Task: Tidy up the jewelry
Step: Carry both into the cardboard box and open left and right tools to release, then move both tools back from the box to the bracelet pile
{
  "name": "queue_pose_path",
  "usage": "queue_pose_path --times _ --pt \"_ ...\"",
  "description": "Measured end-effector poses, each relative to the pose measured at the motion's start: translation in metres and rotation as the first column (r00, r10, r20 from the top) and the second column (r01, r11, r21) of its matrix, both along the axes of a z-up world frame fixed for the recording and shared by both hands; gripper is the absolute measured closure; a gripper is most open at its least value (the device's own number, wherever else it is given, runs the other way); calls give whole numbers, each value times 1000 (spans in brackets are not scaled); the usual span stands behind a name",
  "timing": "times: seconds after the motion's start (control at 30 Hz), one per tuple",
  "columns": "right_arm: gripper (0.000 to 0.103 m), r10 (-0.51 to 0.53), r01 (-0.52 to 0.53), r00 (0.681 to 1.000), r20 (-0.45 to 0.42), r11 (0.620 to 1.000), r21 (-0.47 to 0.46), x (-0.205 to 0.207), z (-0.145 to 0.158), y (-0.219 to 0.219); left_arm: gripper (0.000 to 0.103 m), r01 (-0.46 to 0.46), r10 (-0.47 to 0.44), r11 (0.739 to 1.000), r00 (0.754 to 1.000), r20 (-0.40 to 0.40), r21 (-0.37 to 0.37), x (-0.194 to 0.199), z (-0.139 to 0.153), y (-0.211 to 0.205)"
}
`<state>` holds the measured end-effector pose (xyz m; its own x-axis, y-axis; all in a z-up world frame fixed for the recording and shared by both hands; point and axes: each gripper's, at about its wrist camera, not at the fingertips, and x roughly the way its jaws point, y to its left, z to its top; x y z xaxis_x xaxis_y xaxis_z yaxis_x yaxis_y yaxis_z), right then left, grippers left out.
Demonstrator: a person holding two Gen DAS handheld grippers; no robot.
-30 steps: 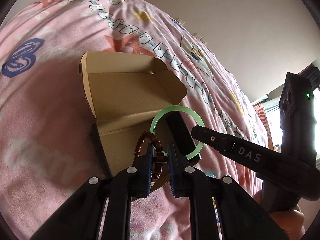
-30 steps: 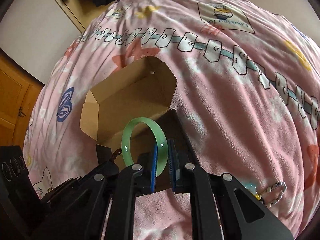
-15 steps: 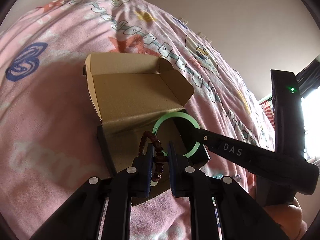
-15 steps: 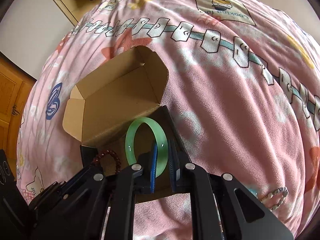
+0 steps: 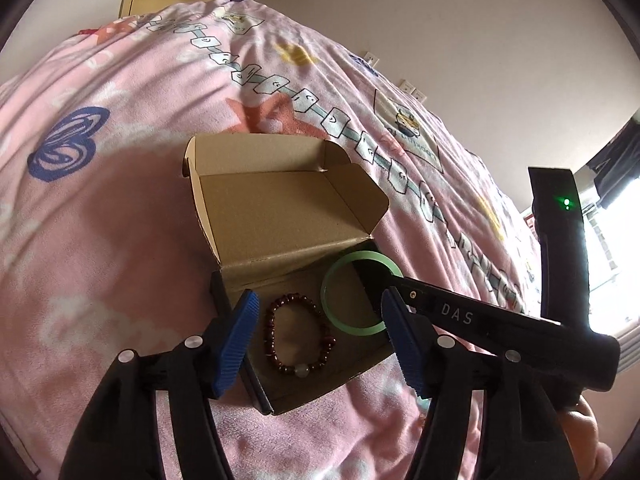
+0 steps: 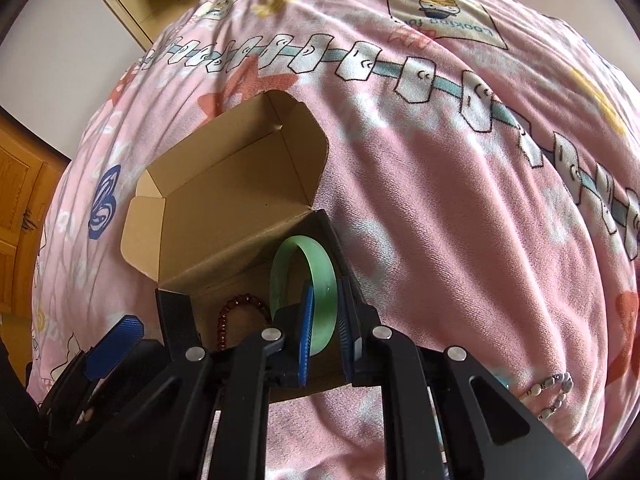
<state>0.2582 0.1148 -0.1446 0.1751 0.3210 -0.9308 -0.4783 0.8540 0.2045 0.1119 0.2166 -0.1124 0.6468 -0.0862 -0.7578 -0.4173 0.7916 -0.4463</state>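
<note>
Left tool (image 5: 320, 332): jaws just sprung apart, nothing gripped.
Beaded bracelet (image 5: 298, 334): flat on the box floor, below them.
Right tool (image 6: 324, 340): clenched on green bangle (image 6: 316, 280), its lower arc hidden.
Cardboard box (image 5: 280, 208): open on the bed (image 5: 100, 240).
Pale bead strand (image 6: 548, 390): half cut off.

Colours noted. My left gripper (image 5: 320, 336): black frame, blue ribbed pads (image 5: 236, 344), silver screws. My right gripper (image 6: 325, 338): same black and blue; white "DAS" lettering and a green light seen from the left view. Box (image 5: 280, 216): plain tan cardboard inside, black outer walls. Beads (image 5: 298, 336): dark red, one pale grey-white bead. Bangle (image 6: 316, 280): translucent light green. Blanket (image 6: 440, 200): pink, with white tiles on a teal line, a blue swirl, coral stars, yellow marks. Second bracelet (image 6: 550, 394): white and grey beads. Cupboard (image 6: 20, 216): orange-brown wood.
</note>
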Motion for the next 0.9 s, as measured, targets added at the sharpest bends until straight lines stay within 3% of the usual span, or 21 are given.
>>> queue_pose_path --times 0.53,0.8,0.9 --pt "88 -39 37 997 69 999 20 -7 38 -37 38 -10 10 1000 1000 -20 25 1 0 -1" --pt "80 -152 146 985 83 986 75 -23 56 -120 38 77 -74 992 996 -40 96 9 6 -30" --pt "72 -210 204 975 74 976 79 -30 52 -155 38 155 -149 981 987 -60 117 16 5 -51"
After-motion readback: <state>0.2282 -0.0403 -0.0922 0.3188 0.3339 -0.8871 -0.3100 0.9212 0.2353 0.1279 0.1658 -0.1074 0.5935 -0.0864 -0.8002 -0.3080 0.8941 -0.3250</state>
